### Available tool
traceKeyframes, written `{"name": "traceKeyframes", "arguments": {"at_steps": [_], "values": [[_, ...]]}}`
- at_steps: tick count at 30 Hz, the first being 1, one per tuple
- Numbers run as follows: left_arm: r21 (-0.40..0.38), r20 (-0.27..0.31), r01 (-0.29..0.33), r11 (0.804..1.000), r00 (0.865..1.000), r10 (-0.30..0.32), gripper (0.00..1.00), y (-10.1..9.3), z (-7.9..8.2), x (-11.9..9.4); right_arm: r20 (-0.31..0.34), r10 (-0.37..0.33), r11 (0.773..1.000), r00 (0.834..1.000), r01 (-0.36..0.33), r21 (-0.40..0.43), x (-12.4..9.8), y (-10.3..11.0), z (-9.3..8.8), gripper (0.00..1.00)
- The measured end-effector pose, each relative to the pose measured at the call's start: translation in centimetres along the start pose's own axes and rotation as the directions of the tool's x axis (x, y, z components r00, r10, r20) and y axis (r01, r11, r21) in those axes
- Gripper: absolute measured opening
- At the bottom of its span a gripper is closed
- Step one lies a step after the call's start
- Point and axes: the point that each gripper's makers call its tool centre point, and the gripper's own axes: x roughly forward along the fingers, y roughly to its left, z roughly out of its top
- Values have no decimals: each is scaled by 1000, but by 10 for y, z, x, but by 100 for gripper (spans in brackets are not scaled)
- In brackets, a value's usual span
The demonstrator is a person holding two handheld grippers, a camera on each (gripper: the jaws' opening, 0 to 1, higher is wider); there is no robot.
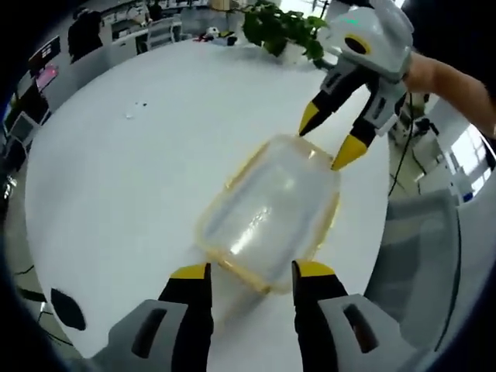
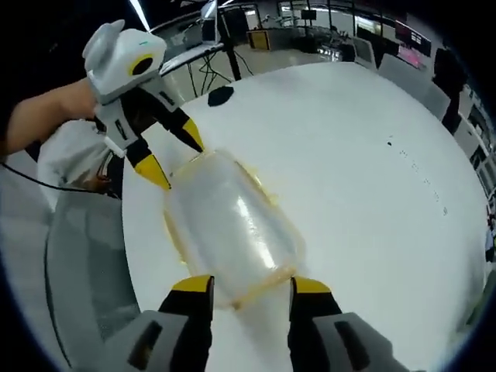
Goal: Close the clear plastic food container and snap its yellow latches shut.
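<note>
1. Where the round white table [image 1: 116, 178] curved toward its edge, the container [image 1: 267, 213] lay with its lid on, a clear box with a yellow rim, just inside that edge and beside a grey chair [image 1: 422, 248].
2. The left gripper [image 1: 248, 271] was released, its yellow-tipped jaws spread to either side of the container's near end (whether the tips touched the rim could not be told).
3. In the right gripper view the right gripper [image 2: 242, 284] was likewise unclenched, its jaws flanking the opposite end of the container [image 2: 229, 229], gripping nothing.
4. Each gripper appeared in the other's view: the right one [image 1: 332, 139] came down at the far end with its tips at the rim, and the left one [image 2: 174, 159] stood the same way at its end.
5. A potted plant [image 1: 283, 31] stood at the table's far edge.
6. A small black object [image 2: 221, 94] lay near the table's edge, well apart from the container.
</note>
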Motion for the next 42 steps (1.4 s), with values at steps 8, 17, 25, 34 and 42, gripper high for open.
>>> {"name": "traceKeyframes", "arguments": {"at_steps": [8, 17, 25, 34, 42], "values": [[61, -35, 14, 998, 999, -12, 38, -2, -1, -1, -13, 4, 999, 1000, -4, -45, -2, 0, 2, 35], [140, -44, 3, 990, 999, 3, 40, 0, 1, -4, -33, 26, 992, 999, -29, -119, -2, 7, 4, 33], [261, -60, 19, 965, 998, -3, 38, -4, 3, -4, -30, 34, 980, 999, -40, -197, -2, 10, 11, 32], [367, -56, 29, 930, 998, -9, 38, -4, 13, -6, -43, 37, 965, 998, -46, -258, 0, 11, 13, 32], [391, -48, 48, 919, 998, -31, 36, -11, 20, -2, -43, 50, 961, 998, -60, -271, 3, 14, 18, 31]]}}
